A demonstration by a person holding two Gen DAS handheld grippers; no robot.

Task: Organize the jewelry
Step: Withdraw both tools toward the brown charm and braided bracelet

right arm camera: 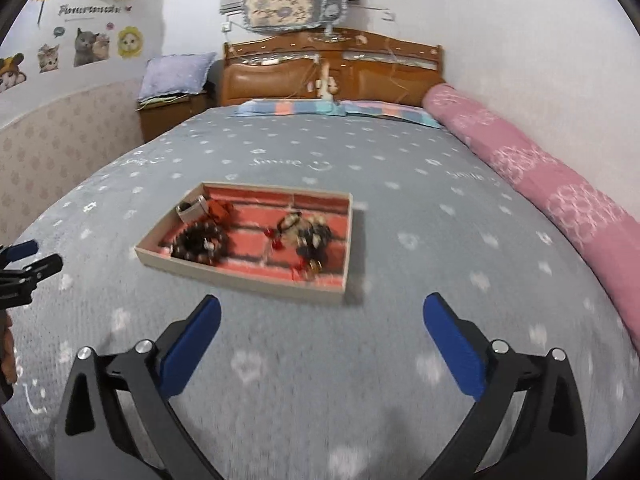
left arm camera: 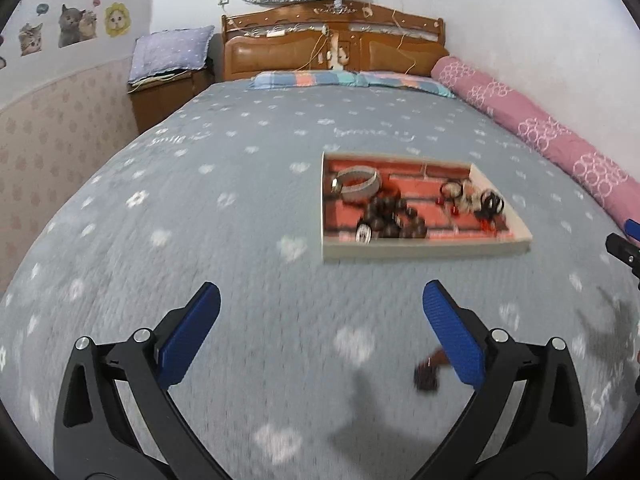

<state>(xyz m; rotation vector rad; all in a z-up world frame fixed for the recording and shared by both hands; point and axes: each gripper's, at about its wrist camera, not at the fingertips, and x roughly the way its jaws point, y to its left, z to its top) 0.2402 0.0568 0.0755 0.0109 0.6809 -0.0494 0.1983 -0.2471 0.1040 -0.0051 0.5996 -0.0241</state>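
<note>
Jewelry sits piled in a shallow tray [left arm camera: 424, 249] w/ red lining, out on the bedspread [left arm camera: 200, 240]. Inside the tray, left to right: a grey band [left arm camera: 357, 185], dark beads [left arm camera: 390, 216], then a tangle of small dark rings w/ red bits [left arm camera: 472, 198].

Left gripper [left arm camera: 320, 320] hovers short of the tray, jaws wide apart, nothing held. Just beside its right finger lies a small dark piece [left arm camera: 428, 372] on the cover, too blurred to identify. Right gripper [right arm camera: 322, 322] also hangs short of the tray, jaws spread, empty.

Risks, as I judge: pieces look tangled, so lifting one may drag others out; tray is light and bedding soft, so a push could slide or tip it; stray piece could sink into the fabric.

Room: nightstand [left arm camera: 160, 96] left of the tray, wooden headboard [left arm camera: 332, 48] beyond it, pink roll [left arm camera: 540, 128] to its right along the wall.
</note>
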